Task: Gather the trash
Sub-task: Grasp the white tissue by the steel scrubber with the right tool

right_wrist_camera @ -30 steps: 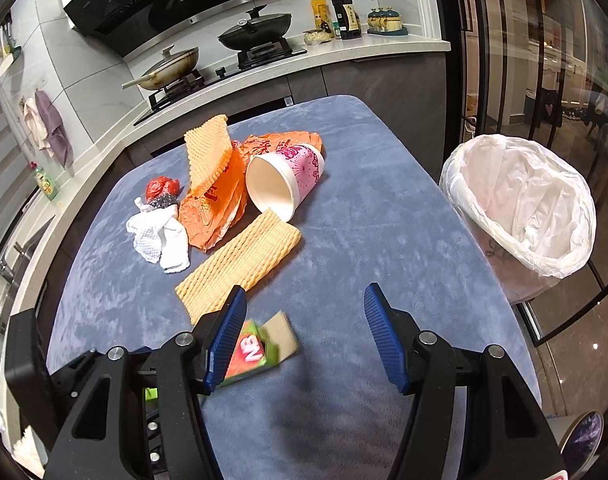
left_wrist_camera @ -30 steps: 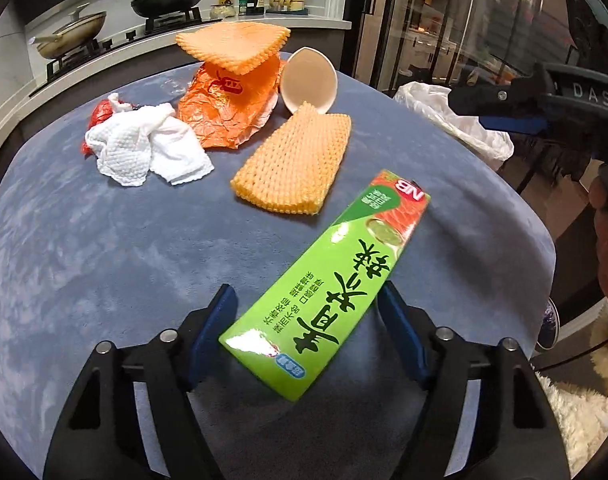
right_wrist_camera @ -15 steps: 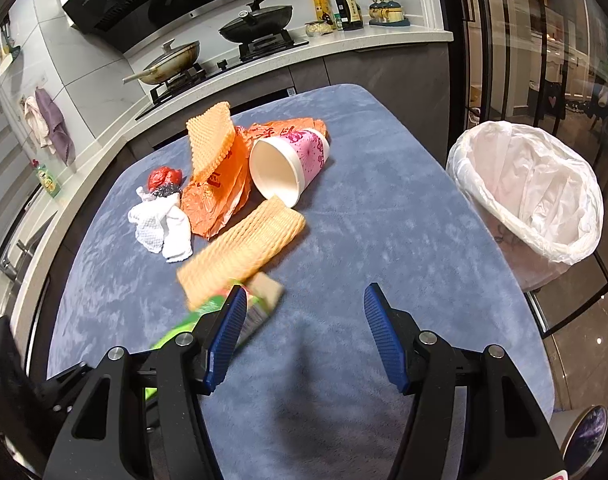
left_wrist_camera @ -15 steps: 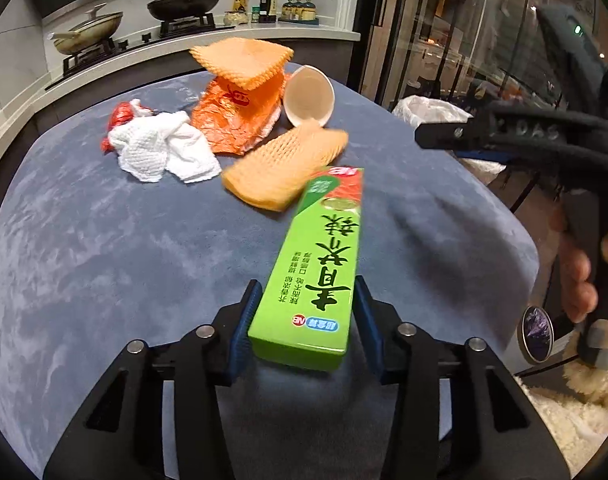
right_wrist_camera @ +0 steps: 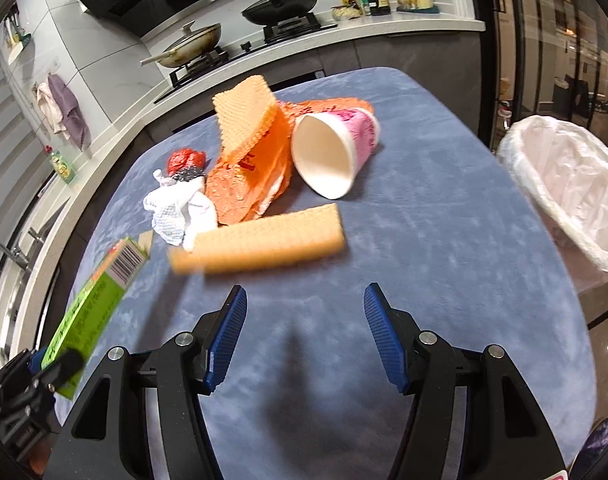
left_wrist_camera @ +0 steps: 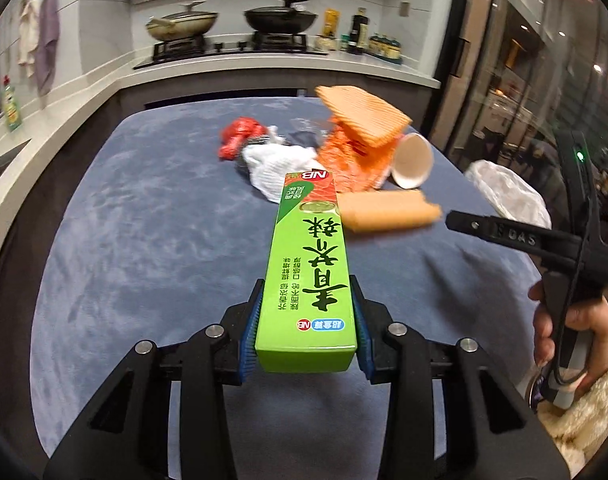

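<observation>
Green rectangular cardboard box [left_wrist_camera: 309, 276] sits clamped at its near end in my left gripper [left_wrist_camera: 307, 334], lifted off the blue table [left_wrist_camera: 144, 248]; right gripper [right_wrist_camera: 305, 336] gapes empty; carry level toward white-lined bin [right_wrist_camera: 563, 184], avoiding swing.

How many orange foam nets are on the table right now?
2. One foam net lies flat near the table's middle, in front of the cup. The other is propped on the orange bag behind it. More could hide under the pile.
</observation>
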`<state>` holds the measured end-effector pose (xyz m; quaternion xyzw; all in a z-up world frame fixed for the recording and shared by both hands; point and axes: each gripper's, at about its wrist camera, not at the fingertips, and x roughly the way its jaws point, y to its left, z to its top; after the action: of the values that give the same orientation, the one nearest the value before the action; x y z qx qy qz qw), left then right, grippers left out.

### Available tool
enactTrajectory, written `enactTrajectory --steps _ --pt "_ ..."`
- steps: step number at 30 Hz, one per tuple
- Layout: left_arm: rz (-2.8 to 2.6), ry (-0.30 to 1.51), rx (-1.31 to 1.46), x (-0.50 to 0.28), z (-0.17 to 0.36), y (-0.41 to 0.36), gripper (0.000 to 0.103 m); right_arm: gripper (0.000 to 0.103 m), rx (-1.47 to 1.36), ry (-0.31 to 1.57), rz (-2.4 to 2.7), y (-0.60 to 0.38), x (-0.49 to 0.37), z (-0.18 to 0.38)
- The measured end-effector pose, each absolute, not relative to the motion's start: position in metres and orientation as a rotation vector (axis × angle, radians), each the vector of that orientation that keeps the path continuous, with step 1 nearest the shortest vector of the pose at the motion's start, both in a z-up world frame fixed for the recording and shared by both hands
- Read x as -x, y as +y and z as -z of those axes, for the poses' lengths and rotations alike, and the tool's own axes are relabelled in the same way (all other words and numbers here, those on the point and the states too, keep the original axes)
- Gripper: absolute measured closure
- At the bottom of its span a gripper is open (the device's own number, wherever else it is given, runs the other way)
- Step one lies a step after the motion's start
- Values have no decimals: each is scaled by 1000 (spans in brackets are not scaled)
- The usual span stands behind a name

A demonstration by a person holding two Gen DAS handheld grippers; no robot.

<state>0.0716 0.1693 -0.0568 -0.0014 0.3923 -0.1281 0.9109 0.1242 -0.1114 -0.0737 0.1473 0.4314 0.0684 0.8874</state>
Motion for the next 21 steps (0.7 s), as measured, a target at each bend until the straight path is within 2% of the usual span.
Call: enactTrajectory --steps 13,21 --pt "51 806 88 -127 56 199 66 44 -270 890 -271 -65 -171 74" --pt "14 819 129 -162 61 203 66 57 -228 899 -349 -23 -216 83"
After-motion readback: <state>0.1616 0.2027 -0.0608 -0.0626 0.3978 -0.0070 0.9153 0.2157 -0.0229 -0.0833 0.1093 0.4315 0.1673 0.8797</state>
